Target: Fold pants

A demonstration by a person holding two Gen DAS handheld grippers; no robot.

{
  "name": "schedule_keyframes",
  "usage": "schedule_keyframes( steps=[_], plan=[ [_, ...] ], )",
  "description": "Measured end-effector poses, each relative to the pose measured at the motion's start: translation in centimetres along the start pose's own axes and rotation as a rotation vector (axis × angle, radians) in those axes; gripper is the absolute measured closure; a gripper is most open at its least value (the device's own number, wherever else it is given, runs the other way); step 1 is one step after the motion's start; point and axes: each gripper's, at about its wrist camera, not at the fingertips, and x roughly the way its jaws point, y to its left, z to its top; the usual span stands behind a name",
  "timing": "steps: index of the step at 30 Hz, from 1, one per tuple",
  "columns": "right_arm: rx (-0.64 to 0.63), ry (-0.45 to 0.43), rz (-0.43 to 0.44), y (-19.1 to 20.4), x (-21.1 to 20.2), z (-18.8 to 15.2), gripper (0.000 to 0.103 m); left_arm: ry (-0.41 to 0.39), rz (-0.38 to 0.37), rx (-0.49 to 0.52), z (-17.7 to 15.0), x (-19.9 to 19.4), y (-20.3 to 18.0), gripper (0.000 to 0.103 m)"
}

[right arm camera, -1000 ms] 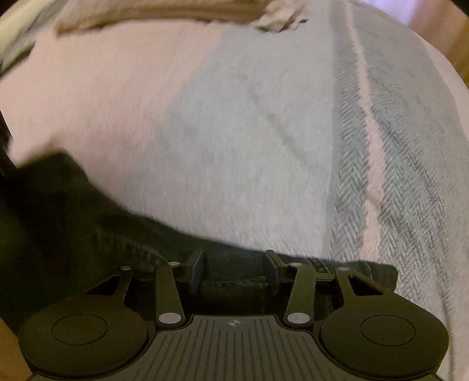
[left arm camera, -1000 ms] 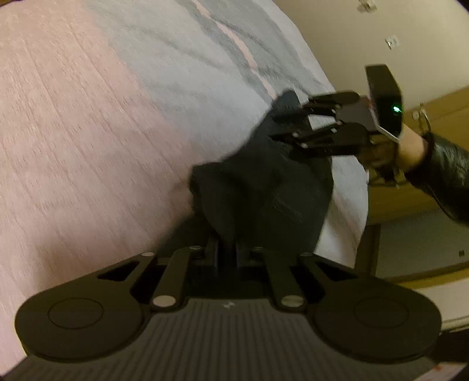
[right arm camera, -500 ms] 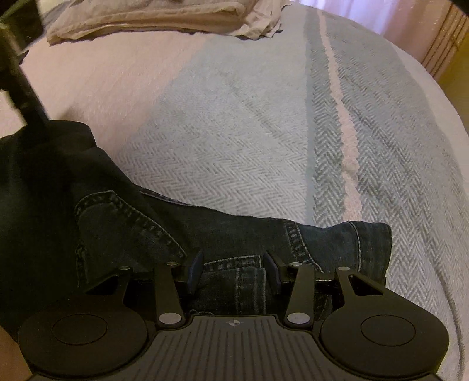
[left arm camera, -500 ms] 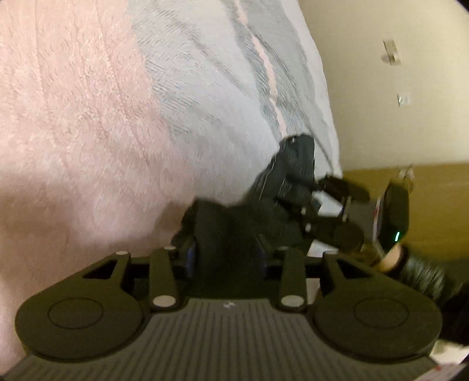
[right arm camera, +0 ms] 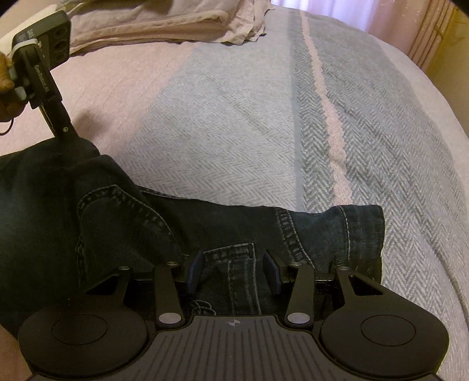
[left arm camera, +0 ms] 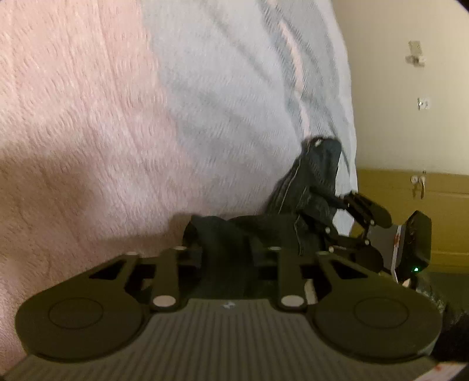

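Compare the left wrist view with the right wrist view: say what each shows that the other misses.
Only the left wrist view shows the cream wall, the wooden cabinet and the right gripper from outside. Only the right wrist view shows the folded beige linens and the jeans' stitched seams. Both show the dark jeans, held between each gripper's fingers, on the pink and grey blanket.
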Motion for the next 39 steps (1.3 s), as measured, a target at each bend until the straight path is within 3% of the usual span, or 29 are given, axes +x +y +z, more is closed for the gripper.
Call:
schedule_keyframes(
  steps=[2, 3, 5, 9, 13, 16, 18, 22, 25, 27, 31, 33, 37, 39],
  plan=[
    [0.015, -0.007, -0.002, -0.3, -0.2, 0.0, 0.061, -0.158, 0.017, 0.042, -1.3, -2.5, -1.0, 0.103],
    [0.029, -0.012, -0.009, -0.5, -0.3, 0.0, 0.061, -0.269, -0.001, 0.071, -2.5, -4.5, -1.6, 0.103],
    [0.092, -0.030, -0.008, -1.2, -0.7, -0.3, 0.061, -0.355, -0.001, 0.106, -4.3, -6.2, -2.2, 0.103],
    [0.155, -0.025, 0.000, -1.8, -0.3, -0.4, 0.061, -0.325, 0.070, 0.048, -5.8, -5.2, -0.7, 0.103],
    [0.217, -0.039, 0.000, -2.6, -1.0, 0.5, 0.060, -0.289, 0.058, 0.060, -4.8, -5.1, -0.8, 0.103],
    [0.299, -0.113, -0.041, -4.3, -2.7, 0.7, 0.046, -0.235, 0.040, 0.097, -4.4, -5.1, -1.2, 0.103],
    [0.346, -0.139, -0.111, -5.9, -3.4, 0.7, 0.043, -0.193, 0.014, 0.088, -3.8, -4.8, -1.3, 0.103],
    [0.413, -0.131, -0.165, -9.1, -3.2, 0.6, 0.042, -0.181, 0.003, 0.001, -1.6, -4.5, 0.4, 0.085],
    [0.461, -0.113, -0.137, -11.1, -2.1, 0.5, 0.042, -0.113, -0.008, -0.095, 0.5, -3.1, 1.9, 0.081],
    [0.461, -0.101, -0.113, -11.6, -1.4, 0.6, 0.042, -0.017, -0.004, -0.114, 1.3, -1.7, 2.1, 0.081],
    [0.447, -0.091, -0.089, -11.4, -0.8, 0.6, 0.042, 0.083, 0.043, -0.058, 1.1, -0.2, 0.4, 0.084],
    [0.457, -0.088, -0.071, -11.4, -0.7, 0.5, 0.042, 0.064, 0.035, -0.027, 0.4, -0.5, -0.6, 0.097],
    [0.493, -0.069, -0.028, -11.7, 0.0, 0.1, 0.043, -0.068, 0.032, 0.107, -1.2, -2.1, -3.1, 0.100],
    [0.530, -0.069, -0.024, -12.4, 0.4, 0.2, 0.043, -0.191, 0.007, 0.154, -2.2, -4.0, -3.9, 0.102]
  ],
)
